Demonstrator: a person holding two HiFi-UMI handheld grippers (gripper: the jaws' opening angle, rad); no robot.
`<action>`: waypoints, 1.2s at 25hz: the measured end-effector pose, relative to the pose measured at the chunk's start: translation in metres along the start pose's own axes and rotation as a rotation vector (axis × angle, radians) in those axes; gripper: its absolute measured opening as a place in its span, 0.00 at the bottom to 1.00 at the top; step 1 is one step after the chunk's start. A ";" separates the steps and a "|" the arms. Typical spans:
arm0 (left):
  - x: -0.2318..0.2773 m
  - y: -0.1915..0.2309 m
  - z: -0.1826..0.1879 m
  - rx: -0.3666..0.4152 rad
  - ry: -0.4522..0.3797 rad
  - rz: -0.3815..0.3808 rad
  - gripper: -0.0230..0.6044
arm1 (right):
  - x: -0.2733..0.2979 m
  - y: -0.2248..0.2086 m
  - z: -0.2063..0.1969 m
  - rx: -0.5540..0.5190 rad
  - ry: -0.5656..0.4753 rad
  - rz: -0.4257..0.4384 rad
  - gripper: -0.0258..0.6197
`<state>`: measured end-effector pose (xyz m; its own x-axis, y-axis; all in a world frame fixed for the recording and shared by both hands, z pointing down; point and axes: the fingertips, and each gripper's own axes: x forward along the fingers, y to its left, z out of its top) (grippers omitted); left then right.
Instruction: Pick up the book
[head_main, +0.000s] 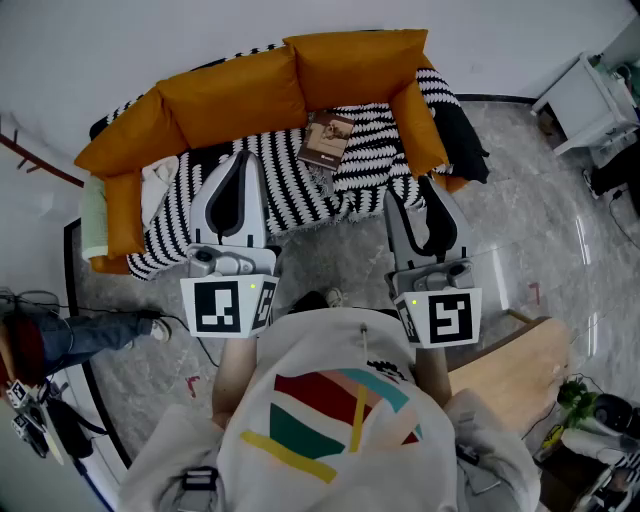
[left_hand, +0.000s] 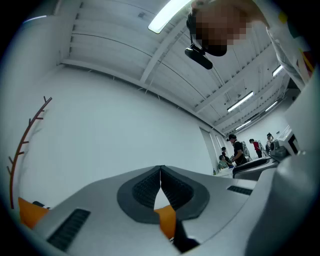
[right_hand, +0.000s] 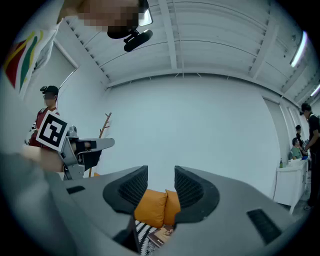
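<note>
A brown book (head_main: 326, 140) lies on the black-and-white striped blanket (head_main: 372, 160) of an orange-cushioned sofa (head_main: 235, 92). Both grippers hover over the floor in front of the sofa, short of the book. My left gripper (head_main: 238, 165) is shut with nothing in it; its pads (left_hand: 150, 186) meet in a thin line. My right gripper (head_main: 418, 192) is open and empty. Between and below its jaws (right_hand: 161, 180), the book (right_hand: 163, 236) shows small and low, under two orange cushions (right_hand: 155, 207).
A black cloth (head_main: 462, 140) hangs over the sofa's right arm. A white cabinet (head_main: 585, 100) stands at the far right and a wooden board (head_main: 520, 365) at the near right. A person's leg (head_main: 90, 335) lies on the marble floor at left. People stand far off (left_hand: 240, 150).
</note>
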<state>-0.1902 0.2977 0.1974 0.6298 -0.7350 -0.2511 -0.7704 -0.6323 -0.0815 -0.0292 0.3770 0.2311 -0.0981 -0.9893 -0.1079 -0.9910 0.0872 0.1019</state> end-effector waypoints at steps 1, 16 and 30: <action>0.001 0.001 -0.001 -0.001 0.001 0.001 0.05 | 0.002 -0.001 0.000 0.000 0.000 0.000 0.31; 0.013 0.002 -0.014 -0.001 0.050 -0.013 0.05 | 0.003 -0.018 -0.009 0.066 -0.014 -0.013 0.31; 0.061 0.043 -0.076 -0.042 0.133 0.027 0.05 | 0.070 -0.021 -0.056 0.101 0.084 0.044 0.31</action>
<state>-0.1768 0.2070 0.2521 0.6183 -0.7763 -0.1224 -0.7844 -0.6192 -0.0354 -0.0096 0.2993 0.2771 -0.1376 -0.9902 -0.0219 -0.9905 0.1376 0.0041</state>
